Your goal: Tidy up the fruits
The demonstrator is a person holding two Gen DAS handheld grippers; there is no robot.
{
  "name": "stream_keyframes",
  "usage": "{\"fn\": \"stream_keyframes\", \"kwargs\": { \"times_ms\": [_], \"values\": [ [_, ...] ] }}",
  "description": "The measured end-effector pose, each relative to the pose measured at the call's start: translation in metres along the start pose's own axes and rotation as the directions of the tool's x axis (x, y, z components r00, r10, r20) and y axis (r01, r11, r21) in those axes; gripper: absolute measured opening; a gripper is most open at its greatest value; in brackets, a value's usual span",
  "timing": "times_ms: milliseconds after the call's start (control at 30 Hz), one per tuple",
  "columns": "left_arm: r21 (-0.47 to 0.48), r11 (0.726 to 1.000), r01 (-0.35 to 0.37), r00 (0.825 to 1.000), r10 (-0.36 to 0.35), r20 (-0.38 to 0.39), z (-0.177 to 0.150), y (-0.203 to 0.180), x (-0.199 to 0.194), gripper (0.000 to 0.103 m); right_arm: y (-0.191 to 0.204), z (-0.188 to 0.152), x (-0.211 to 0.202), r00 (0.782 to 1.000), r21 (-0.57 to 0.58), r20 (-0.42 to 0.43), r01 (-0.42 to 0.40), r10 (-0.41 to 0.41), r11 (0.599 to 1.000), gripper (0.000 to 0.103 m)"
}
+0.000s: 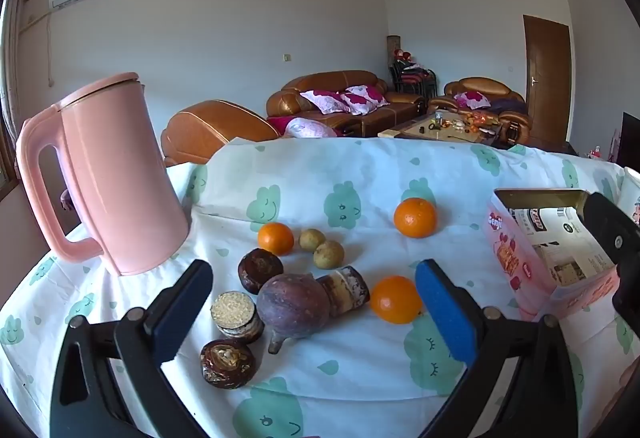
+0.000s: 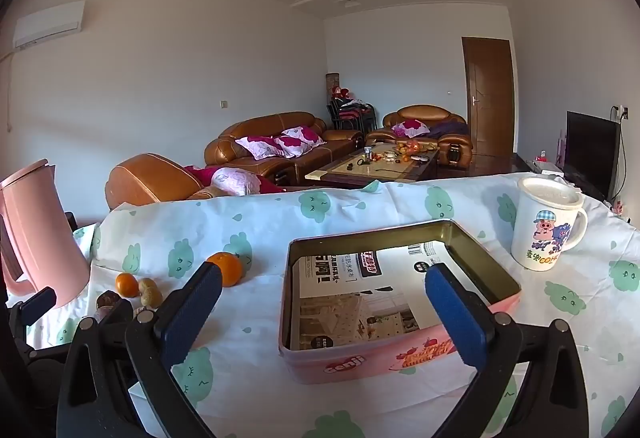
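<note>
Fruit lies loose on the cloth-covered table: three oranges, two small yellow-green fruits, a purple round fruit and several dark brown water chestnuts. My left gripper stands open above the purple fruit, touching nothing. A pink tin box lined with printed paper sits in front of my right gripper, which is open and holds nothing. In the right wrist view some of the fruit shows at the left, partly hidden by the left gripper's finger.
A pink kettle stands at the table's left edge. A white cartoon mug with a lid is to the right of the tin. Beyond the table's far edge are brown sofas and a coffee table.
</note>
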State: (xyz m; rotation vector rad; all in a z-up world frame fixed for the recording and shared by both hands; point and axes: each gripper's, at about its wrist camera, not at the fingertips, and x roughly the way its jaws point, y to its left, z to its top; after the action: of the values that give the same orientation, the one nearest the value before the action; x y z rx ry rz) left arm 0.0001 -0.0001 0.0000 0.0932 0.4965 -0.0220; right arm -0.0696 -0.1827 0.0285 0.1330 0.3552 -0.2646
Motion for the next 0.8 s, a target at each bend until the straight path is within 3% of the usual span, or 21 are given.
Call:
{"fn": "stream_keyframes", "kwargs": {
  "times_ms": [800],
  "values": [
    [0.010, 1.000, 0.011, 1.000, -0.011, 0.001, -0.0006, -0.0061, -0.0073, 0.103, -0.0052, -0.0018, 0.0034, 1.000, 0.006, -0.010, 0.003, -0.003, 1.000, 0.102]
  ]
}}
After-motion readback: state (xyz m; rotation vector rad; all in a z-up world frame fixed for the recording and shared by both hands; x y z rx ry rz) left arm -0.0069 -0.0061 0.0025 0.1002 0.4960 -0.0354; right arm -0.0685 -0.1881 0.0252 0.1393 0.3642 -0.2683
